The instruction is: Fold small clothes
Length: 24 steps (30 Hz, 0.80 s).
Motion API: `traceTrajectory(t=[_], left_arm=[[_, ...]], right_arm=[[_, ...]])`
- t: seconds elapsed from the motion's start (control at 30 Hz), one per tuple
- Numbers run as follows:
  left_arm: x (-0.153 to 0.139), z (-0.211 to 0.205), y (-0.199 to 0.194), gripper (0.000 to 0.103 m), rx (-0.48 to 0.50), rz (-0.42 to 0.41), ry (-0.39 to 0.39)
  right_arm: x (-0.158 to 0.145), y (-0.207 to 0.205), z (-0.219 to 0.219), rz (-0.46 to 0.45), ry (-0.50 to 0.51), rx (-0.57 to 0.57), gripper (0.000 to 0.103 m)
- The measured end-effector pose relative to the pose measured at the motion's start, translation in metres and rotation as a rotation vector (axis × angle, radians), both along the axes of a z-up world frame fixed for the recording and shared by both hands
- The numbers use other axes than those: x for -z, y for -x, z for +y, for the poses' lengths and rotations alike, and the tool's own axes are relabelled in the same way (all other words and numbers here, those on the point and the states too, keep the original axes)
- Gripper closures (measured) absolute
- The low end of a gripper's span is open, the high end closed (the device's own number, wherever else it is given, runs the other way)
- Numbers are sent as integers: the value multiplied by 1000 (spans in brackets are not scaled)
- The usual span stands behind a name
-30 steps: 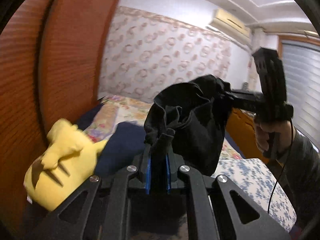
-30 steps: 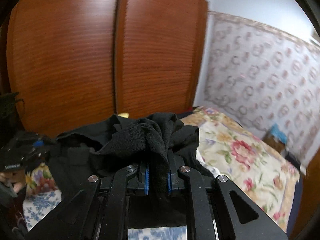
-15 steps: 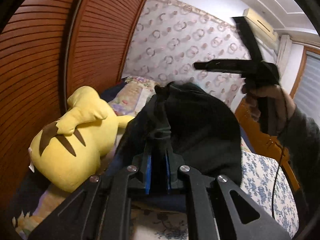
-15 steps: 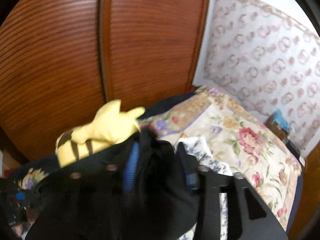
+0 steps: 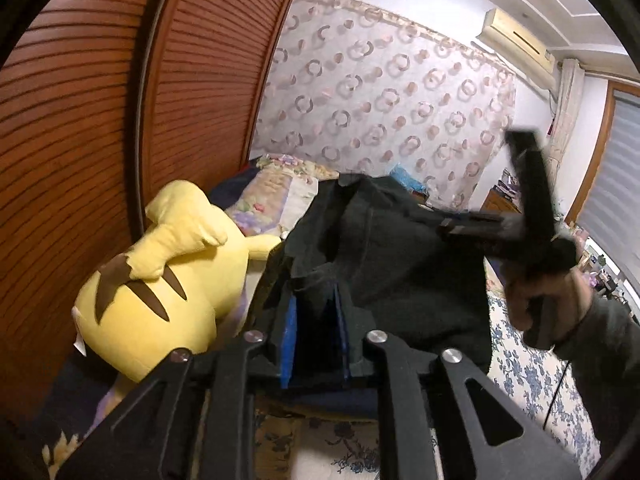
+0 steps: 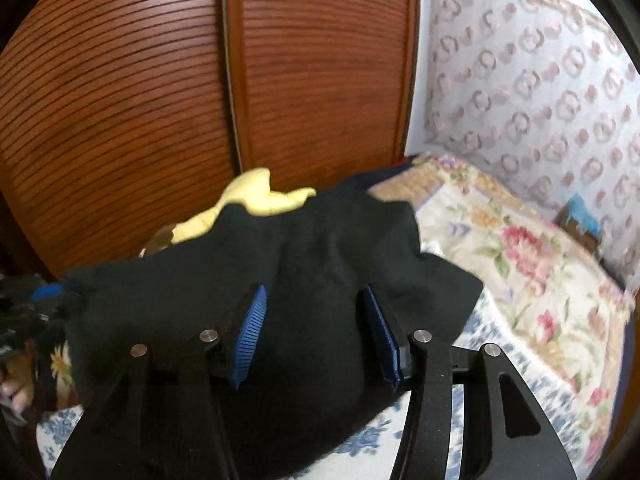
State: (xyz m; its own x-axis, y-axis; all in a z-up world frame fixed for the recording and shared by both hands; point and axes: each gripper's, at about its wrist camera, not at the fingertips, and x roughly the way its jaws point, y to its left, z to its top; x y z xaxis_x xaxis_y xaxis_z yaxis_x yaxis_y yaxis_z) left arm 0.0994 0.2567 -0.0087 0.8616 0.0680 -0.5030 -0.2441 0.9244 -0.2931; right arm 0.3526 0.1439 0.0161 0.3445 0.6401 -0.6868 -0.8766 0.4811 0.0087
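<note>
Black garment (image 6: 320,280) lies spread on the bed (image 6: 520,264), over the blue-flowered sheet and partly against the yellow plush toy (image 5: 160,288) by the wooden wardrobe doors (image 5: 120,120).

Left gripper (image 5: 316,316): fingers (image 5: 289,332) stand a little apart and have just been opening; a bunched fold of the garment sits between the blue pads. Whether the pads still press on it cannot be told.

Right gripper (image 6: 316,324): fingers (image 6: 250,330) about halfway open, having just opened further. The cloth lies slack between and under them, pads clear of it on both sides, so nothing is gripped.

In the left wrist view the right gripper (image 5: 472,232) shows blurred above the garment's far side, with the person's hand (image 5: 540,300) around its handle.
</note>
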Motion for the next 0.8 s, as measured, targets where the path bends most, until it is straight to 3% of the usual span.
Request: traceTrajectory(t=[0.13, 0.33, 0.57, 0.8], left_arm=[[-15, -5, 11, 64, 15, -35, -34], [-33, -26, 24, 49, 73, -57, -107], [-46, -55, 36, 47, 108, -60, -166], [-52, -99, 43, 46, 170, -70, -210]], right_arm=[[25, -1, 3, -32, 8, 17, 51], [15, -1, -13, -17, -45, 77, 51], [-15, 35, -68, -33, -135, 153, 51], [-41, 93, -137, -124, -150, 239, 51]])
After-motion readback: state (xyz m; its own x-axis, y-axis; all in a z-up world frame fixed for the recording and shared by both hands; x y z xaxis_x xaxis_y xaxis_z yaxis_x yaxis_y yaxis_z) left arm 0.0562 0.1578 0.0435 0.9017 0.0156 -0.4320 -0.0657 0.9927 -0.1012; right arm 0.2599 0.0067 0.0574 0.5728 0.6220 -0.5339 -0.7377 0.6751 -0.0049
